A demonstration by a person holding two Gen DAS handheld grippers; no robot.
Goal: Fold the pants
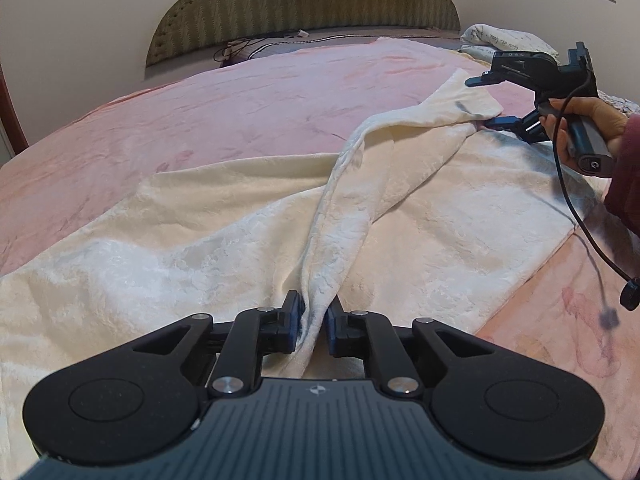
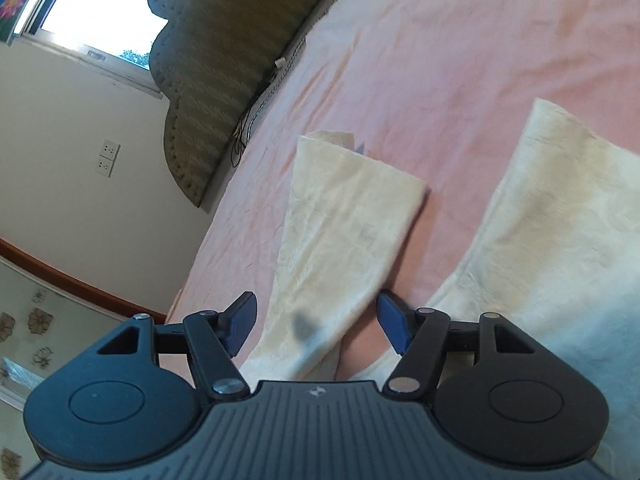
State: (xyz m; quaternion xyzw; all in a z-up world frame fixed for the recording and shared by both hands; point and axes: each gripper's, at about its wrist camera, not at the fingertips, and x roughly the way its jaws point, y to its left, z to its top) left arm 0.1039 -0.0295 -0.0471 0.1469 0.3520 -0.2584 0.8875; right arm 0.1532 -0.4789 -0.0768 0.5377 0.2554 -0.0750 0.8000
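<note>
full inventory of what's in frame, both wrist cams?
pants: 1, cream, spread on the bed, one leg drawn across as a ridge
bedspread: 1, pink, under the pants
headboard: 1, olive, at the wall
wall sockets: 2, white, beside the headboard
window: 1, bright, seen from the right wrist
left gripper: black, blue pads, fabric ridge between them
right gripper: black, jaws apart over the leg end
hand: 1, holding the right gripper

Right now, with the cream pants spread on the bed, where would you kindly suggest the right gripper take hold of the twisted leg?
Grip the hem end of the twisted leg, at its near corner by the right gripper. The cuff lies flat and free on the pink bedspread, and the open jaws already straddle the leg, so come in low along it from the cuff side.
</note>
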